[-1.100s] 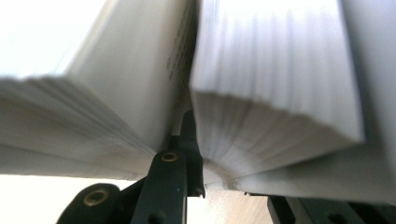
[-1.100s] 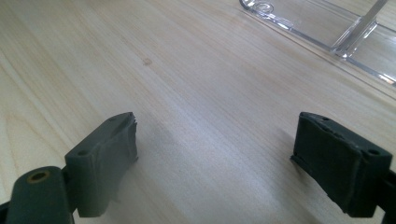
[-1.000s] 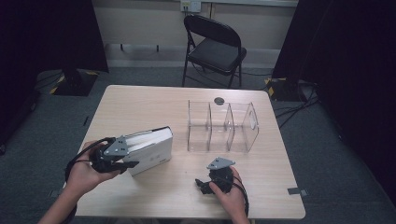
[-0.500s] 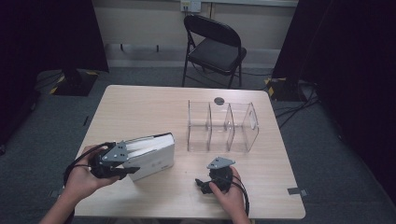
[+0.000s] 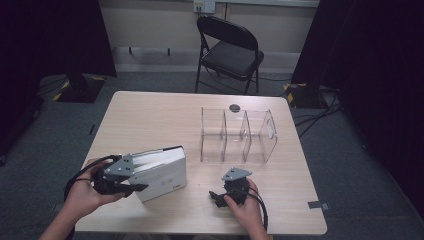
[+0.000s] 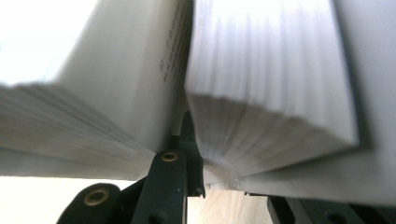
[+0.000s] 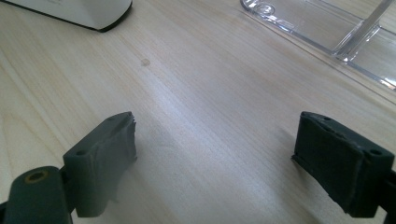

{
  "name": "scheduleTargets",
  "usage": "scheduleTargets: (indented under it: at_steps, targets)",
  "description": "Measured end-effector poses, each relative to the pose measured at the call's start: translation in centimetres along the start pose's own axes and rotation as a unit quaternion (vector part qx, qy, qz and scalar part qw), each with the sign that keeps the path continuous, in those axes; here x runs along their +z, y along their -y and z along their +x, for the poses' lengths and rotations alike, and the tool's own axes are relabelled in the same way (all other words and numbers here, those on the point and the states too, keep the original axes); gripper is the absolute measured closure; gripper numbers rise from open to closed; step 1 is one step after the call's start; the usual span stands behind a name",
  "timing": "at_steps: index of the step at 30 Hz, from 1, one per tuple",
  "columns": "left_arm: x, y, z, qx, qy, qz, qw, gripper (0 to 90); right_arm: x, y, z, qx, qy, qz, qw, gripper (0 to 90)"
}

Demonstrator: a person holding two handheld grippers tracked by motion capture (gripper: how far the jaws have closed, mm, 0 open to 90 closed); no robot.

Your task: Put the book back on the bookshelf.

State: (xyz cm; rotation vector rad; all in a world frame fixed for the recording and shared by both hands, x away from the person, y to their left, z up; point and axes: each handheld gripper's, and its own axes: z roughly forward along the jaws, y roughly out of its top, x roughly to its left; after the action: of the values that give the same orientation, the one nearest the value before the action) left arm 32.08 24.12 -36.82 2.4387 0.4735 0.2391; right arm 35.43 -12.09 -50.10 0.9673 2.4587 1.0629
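Observation:
A thick white book [image 5: 162,172] is at the front left of the wooden table [image 5: 150,115], tilted, with its pages toward the hand. My left gripper [image 5: 140,180] is shut on it from the left. In the left gripper view the book's pages [image 6: 261,70] are parted, with one black finger [image 6: 184,140] in the gap. My right gripper [image 5: 219,196] rests on the table near the front edge, right of the book. Its fingers stand open [image 7: 215,154] over bare wood, with nothing between them.
A clear plastic rack [image 5: 240,135] with upright dividers stands right of centre; its base [image 7: 327,28] is ahead of the right gripper. A small dark disc [image 5: 234,107] lies behind it. A black folding chair [image 5: 227,50] stands beyond the table.
The left hand and the book have shifted slightly toward the table's front edge, and the book has tipped a little lower. The right gripper has stayed still.

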Motion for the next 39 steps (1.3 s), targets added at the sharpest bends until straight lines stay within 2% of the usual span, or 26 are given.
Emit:
scheduleTargets:
  at_steps: [4,5,6,11,15,19,24,26,28,32,34,39]
  targets:
    - [0.0,0.2,0.2,-0.023,-0.002,-0.008,0.9997,74.0,0.0,0.0,0.0,-0.001,0.0,-0.001,1.0,11.9]
    - [0.0,0.2,0.2,-0.023,-0.002,-0.008,0.9997,74.1,0.0,0.0,0.0,-0.001,0.0,-0.001,1.0,11.9]
    - [0.1,0.3,0.4,-0.034,0.001,-0.016,0.9993,74.1,0.0,0.0,0.0,0.001,0.001,0.0,1.0,11.9]
    - [0.0,0.2,0.6,-0.031,0.0,-0.008,0.9995,74.0,0.0,0.0,-0.1,0.003,0.004,0.0,1.0,11.9]
    - [0.1,0.4,0.7,-0.036,0.001,-0.017,0.9992,73.8,0.0,0.0,-0.1,0.003,0.004,0.0,1.0,11.9]
    - [0.0,0.3,0.6,-0.034,0.0,-0.011,0.9994,73.6,0.1,-0.1,0.0,0.006,0.008,0.0,0.9999,11.9]
    - [0.1,0.4,0.7,-0.043,0.0,-0.017,0.9989,72.8,0.0,0.0,0.1,0.008,0.01,0.0,0.9999,11.7]
    - [0.1,0.5,0.7,-0.041,-0.001,-0.02,0.999,70.6,0.0,0.0,0.1,0.007,0.006,0.001,1.0,11.4]
    - [0.3,0.8,0.7,-0.054,0.001,-0.031,0.998,70.0,0.0,0.0,0.2,0.008,0.006,0.0,0.9999,11.4]
    - [0.3,0.9,0.8,-0.055,-0.002,-0.031,0.998,67.1,0.0,0.0,0.2,0.009,0.007,0.0,0.9999,11.6]
    - [0.4,0.9,0.7,-0.063,-0.002,-0.026,0.9977,64.3,0.0,0.0,0.2,0.008,0.006,0.001,0.9999,11.8]
    - [0.6,1.2,0.8,-0.076,0.009,-0.041,0.9962,56.1,-0.1,-0.6,0.4,-0.002,-0.004,0.022,0.9997,14.0]
